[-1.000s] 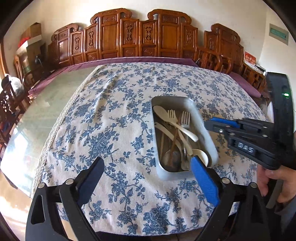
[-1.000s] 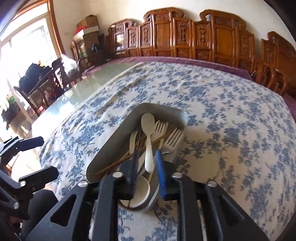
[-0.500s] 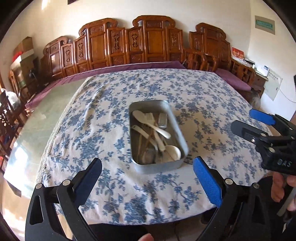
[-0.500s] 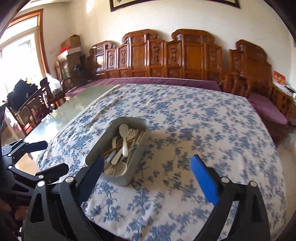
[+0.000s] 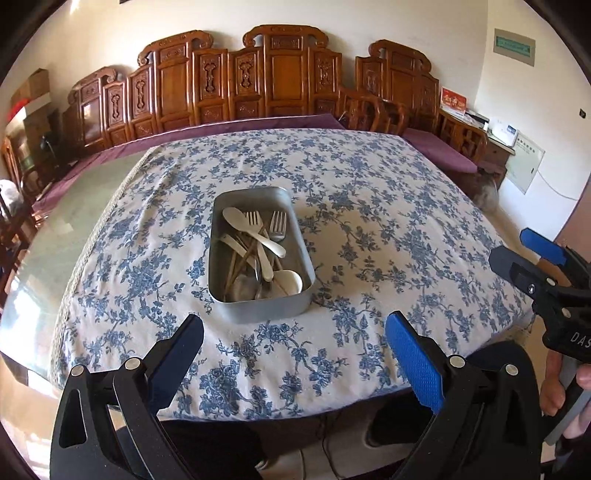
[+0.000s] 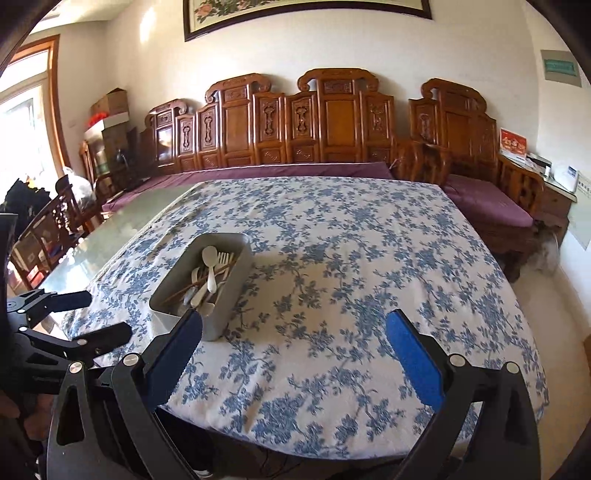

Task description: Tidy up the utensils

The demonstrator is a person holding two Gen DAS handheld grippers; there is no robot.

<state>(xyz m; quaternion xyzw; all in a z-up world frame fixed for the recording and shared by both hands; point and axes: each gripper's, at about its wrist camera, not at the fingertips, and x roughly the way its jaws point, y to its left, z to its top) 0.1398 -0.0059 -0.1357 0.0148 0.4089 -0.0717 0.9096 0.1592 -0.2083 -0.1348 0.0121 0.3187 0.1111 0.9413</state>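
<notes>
Left gripper [image 5: 295, 354]: jaws spread wide, nothing between them; blue pads face each other over the near edge of the table.
Right gripper [image 6: 295, 350]: jaws spread wide and empty. In the left wrist view it shows at the right border [image 5: 532, 254], held by a hand [image 5: 569, 384].
Tray [image 5: 221, 291]: grey metal, rectangular with rounded corners, resting on the cloth. It lies beyond both pairs of jaws and touches neither. In the left wrist view it sits ahead of the gap between the fingers, slightly left of centre. In the right wrist view [image 6: 236, 291] it stands just past the left finger, outside the gap.
Utensils [image 5: 258, 247]: all inside the tray, in a loose crossed heap; cream spoons, two forks with tines toward the far end, brown chopsticks, and some metal pieces at the bottom too jumbled to identify.
Tablecloth [image 5: 369, 206]: white with a blue flower print, lace trim on its left edge, hanging over the near edge of the table.
Table [image 5: 62, 206]: greenish glossy top, bare to the left of the cloth.
Benches [image 6: 325, 122]: carved dark wood, ranged along the far wall, with purple cushions.
Picture [image 6: 303, 11]: framed, floral, on the wall above the benches; only its lower part shows.
Boxes [image 6: 109, 110]: cardboard, stacked in the left corner beside a bright window.
Sign [image 5: 514, 46]: green plaque high on the right wall; its text is illegible.
Red card [image 5: 453, 100]: standing on a side cabinet; its gold characters are too small to read.
Lettering: "DAS" in pale letters on the right gripper's body, cut off by the frame edge.
</notes>
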